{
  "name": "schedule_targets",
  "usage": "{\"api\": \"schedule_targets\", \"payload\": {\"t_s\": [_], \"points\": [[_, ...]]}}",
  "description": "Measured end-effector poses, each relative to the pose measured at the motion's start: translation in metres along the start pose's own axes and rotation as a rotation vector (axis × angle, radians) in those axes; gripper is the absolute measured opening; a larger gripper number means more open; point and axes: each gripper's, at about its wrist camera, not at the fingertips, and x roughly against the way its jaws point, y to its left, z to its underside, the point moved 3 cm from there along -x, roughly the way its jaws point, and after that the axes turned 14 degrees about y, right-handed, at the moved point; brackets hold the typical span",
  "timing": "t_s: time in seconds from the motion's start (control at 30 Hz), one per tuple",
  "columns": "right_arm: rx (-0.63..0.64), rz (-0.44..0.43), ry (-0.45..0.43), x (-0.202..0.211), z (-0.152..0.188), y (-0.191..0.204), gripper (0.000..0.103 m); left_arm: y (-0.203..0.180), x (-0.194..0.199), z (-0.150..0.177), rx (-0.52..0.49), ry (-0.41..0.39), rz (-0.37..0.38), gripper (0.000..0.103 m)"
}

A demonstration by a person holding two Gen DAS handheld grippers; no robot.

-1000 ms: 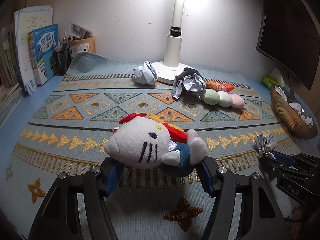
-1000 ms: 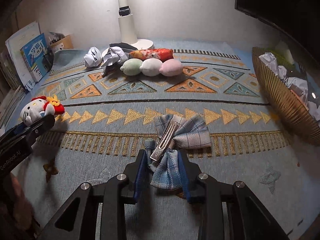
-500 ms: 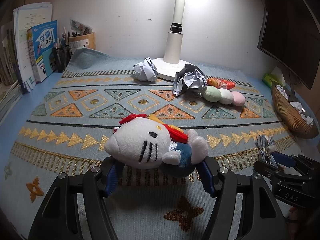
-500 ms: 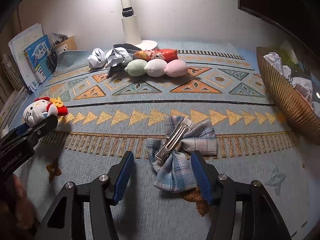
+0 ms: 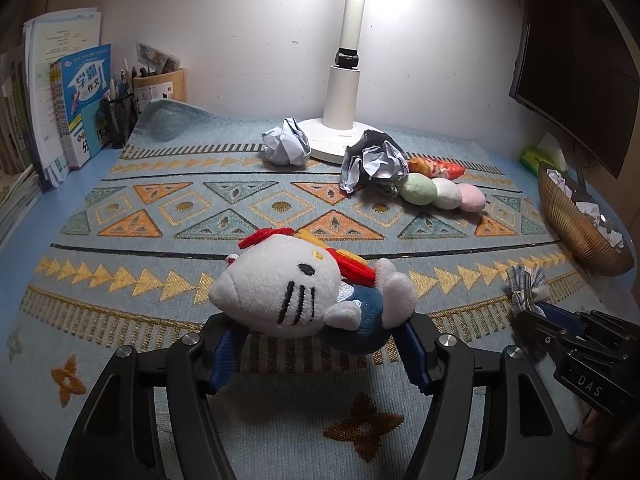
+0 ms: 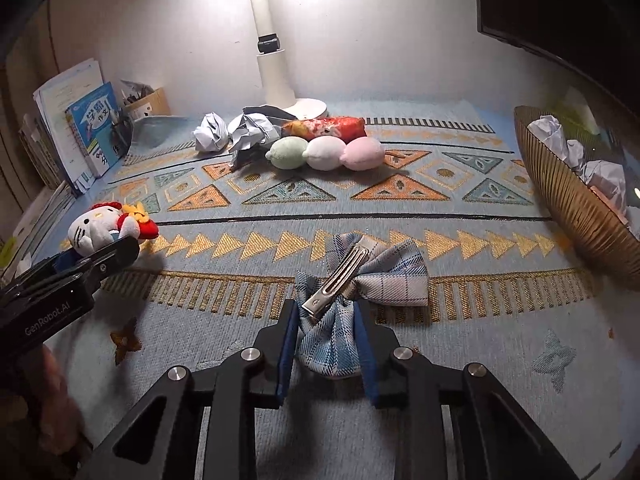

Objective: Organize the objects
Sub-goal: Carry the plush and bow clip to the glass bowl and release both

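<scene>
My left gripper (image 5: 320,350) is shut on a white cat plush (image 5: 308,300) with a red bow and blue body, held just above the patterned mat; the plush also shows in the right wrist view (image 6: 106,228). My right gripper (image 6: 328,344) is shut on the near wing of a plaid bow hair clip (image 6: 360,284), whose metal clip faces up. The bow also shows in the left wrist view (image 5: 524,286), in front of the right gripper (image 5: 536,316).
A three-ball plush (image 6: 326,152), a red snack bag (image 6: 324,128) and crumpled papers (image 6: 236,134) lie near the lamp base (image 5: 332,144). A brown basket (image 6: 576,196) with crumpled paper stands right. Books (image 5: 68,100) and a pen holder stand at the back left.
My right gripper opened half a second ago and has now closed again on the bow's near wing. The left gripper keeps the plush and has lifted slightly.
</scene>
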Motion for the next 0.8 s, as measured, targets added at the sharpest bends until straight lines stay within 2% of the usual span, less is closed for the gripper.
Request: {"api": "schedule_targets", "payload": {"t_s": [0.2,0.33,0.5,0.63,0.8], "points": [[-0.034,-0.069,-0.087,0.032,0.003,-0.019,0.027,-0.014,0.007,0.001,-0.038,-0.023,-0.016,0.063],[-0.106,-0.033,-0.211,0.086,-0.006,-0.066,0.027,-0.058,0.024,-0.010,-0.120,-0.058,0.036,0.063],[-0.255,0.088,-0.331,0.149,-0.014,-0.151,0.027,-0.140,0.040,-0.053,-0.230,-0.110,0.167,0.063],[-0.371,0.159,-0.333,0.163,-0.019,-0.211,0.027,-0.206,0.031,-0.087,-0.280,-0.095,0.282,0.063],[-0.437,0.187,-0.278,0.152,-0.025,-0.249,0.027,-0.281,0.005,-0.105,-0.342,-0.056,0.379,0.063]]}}
